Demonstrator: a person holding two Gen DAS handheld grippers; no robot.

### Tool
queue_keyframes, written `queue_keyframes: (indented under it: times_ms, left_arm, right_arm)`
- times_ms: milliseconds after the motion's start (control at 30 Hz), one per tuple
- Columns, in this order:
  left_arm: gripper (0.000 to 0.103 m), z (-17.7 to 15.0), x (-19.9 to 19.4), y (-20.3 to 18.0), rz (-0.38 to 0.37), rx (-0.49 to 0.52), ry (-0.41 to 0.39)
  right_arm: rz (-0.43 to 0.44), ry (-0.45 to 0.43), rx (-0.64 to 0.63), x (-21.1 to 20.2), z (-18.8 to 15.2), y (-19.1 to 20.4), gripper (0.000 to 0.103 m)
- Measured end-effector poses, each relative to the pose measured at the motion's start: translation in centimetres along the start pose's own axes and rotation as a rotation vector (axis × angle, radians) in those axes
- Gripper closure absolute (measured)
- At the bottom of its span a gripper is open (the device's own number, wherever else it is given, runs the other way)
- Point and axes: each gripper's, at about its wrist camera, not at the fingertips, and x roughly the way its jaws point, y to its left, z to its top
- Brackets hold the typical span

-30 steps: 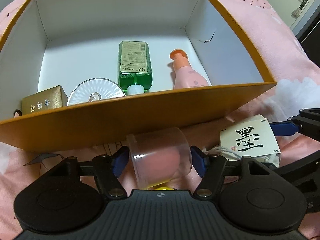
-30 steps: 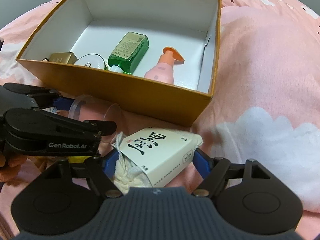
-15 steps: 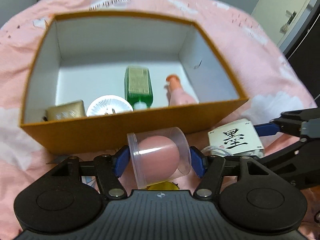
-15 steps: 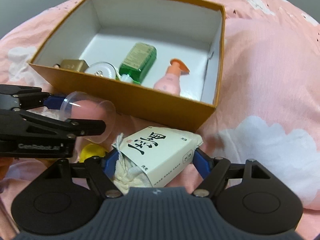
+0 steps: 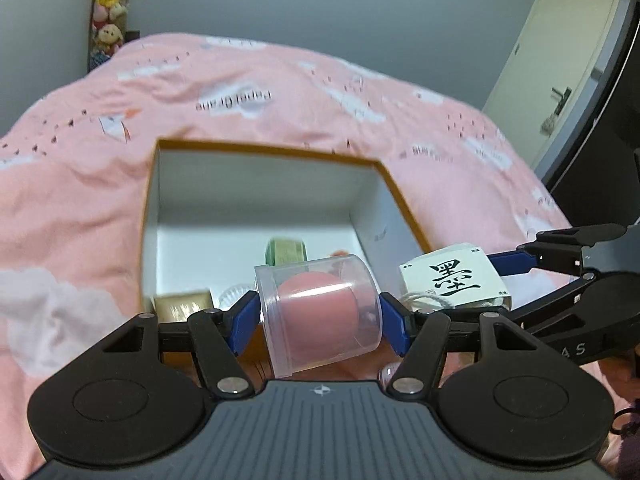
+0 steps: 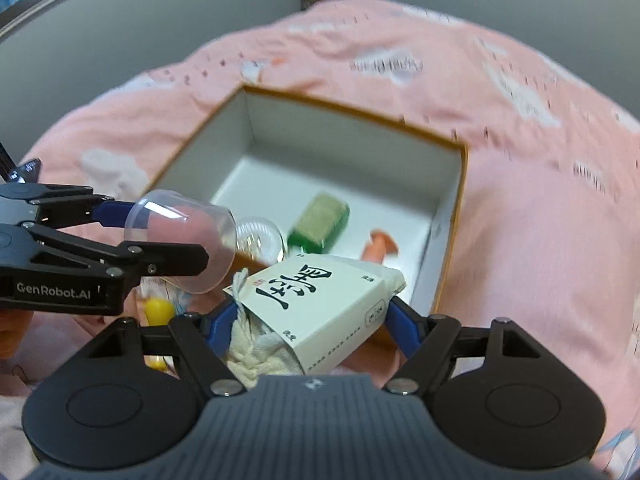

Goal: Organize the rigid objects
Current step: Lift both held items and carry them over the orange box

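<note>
My left gripper is shut on a clear plastic case with a pink sponge inside, held in the air above the near wall of the orange box. The case also shows in the right wrist view. My right gripper is shut on a white carton with black calligraphy, which has a cloth pouch behind it, held above the near edge of the box. The carton also shows in the left wrist view. Both items hang to the near side of the box opening.
Inside the white-lined box lie a green bottle, a pink pump bottle, a round ribbed lid and a gold carton. A yellow object lies on the pink bedspread below the left gripper. Walls and a door stand behind.
Both grippers have risen well above the bed with their loads, and the box now looks smaller and farther below. Both views are tilted up more, showing the room walls.
</note>
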Motion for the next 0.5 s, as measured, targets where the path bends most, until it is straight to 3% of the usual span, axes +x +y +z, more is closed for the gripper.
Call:
queue_keyframes:
  times_ms: [233,500]
  left_arm:
    - [0.030,2.8,0.0,1.7,0.049,0.006,-0.051]
    - [0.030,4.7,5.4,4.7,0.125,-0.045,-0.002]
  right_arm:
    - [0.002,-0.075,-0.051,0.0,3.2,0.7,0.027]
    - [0.010,-0.092,-0.070,4.5,6.5,0.1,0.027]
